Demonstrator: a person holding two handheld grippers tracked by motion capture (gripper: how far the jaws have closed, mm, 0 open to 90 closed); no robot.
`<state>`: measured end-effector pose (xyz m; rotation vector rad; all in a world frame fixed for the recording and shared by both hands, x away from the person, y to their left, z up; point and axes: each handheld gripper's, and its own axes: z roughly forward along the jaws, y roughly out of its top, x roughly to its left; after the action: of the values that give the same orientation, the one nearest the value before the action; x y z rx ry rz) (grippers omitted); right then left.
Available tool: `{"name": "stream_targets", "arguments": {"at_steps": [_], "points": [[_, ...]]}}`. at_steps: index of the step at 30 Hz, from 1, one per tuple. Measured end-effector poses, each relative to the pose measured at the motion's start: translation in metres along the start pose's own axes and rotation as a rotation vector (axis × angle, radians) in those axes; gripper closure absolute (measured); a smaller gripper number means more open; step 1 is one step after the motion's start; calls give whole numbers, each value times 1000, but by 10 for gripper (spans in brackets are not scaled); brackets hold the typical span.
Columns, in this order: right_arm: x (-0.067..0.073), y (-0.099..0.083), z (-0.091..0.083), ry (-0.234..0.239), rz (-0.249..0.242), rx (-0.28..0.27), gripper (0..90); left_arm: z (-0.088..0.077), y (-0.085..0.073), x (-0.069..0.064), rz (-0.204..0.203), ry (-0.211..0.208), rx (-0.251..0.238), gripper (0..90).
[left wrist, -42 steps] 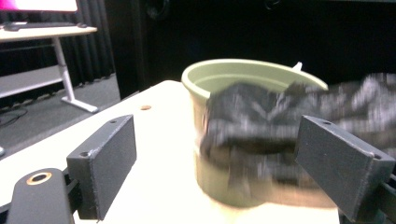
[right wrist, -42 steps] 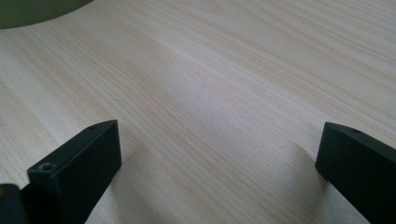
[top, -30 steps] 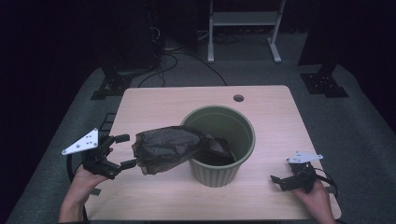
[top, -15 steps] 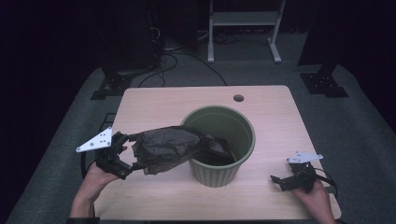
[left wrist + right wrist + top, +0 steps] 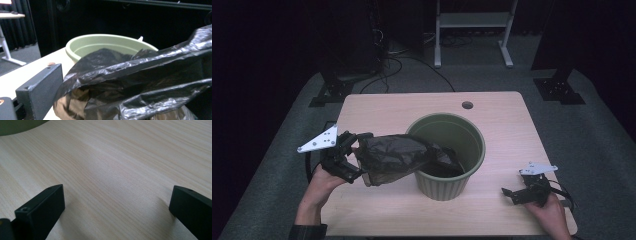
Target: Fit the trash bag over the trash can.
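A crumpled black plastic bag (image 5: 399, 157) hangs out of a green round pot (image 5: 477, 155) in the middle of the wooden table (image 5: 402, 107), spilling over the pot's left rim. My left gripper (image 5: 357, 156) is at the bag's loose left end, jaws spread above and below it. In the left gripper view the bag (image 5: 140, 82) lies between the jaws, hiding the right one, with the pot (image 5: 100, 43) behind. My right gripper (image 5: 510, 194) rests open near the table's front right, holding nothing; its jaws (image 5: 117, 205) stand wide over bare wood.
A small round cable hole (image 5: 467, 105) sits at the table's back edge. Behind the table are stand legs (image 5: 504, 47) and cables on the dark floor. Bare wood lies between the pot and my right gripper.
My left gripper has moved right, up to the bag's loose end, and its jaws now straddle it. The right gripper has stayed still.
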<state>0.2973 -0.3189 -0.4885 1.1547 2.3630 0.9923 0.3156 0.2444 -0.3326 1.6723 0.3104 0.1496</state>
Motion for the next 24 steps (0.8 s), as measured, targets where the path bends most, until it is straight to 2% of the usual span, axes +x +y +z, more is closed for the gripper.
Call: {"name": "stream_targets", "arguments": {"at_steps": [6,7,10,13,19,24], "points": [[0,0,0,0,0,0,0,5,5,2,3,-4,-6,70],[0,0,0,0,0,0,0,6,5,3,-1,-7,-6,131],[0,0,0,0,0,0,0,9,6,6,-12,-22,-15,227],[0,0,0,0,0,0,0,14,8,8,-5,-50,-14,326],[0,0,0,0,0,0,0,31,14,11,6,-91,-5,455],[0,0,0,0,0,0,0,50,22,16,18,-109,23,516]]}}
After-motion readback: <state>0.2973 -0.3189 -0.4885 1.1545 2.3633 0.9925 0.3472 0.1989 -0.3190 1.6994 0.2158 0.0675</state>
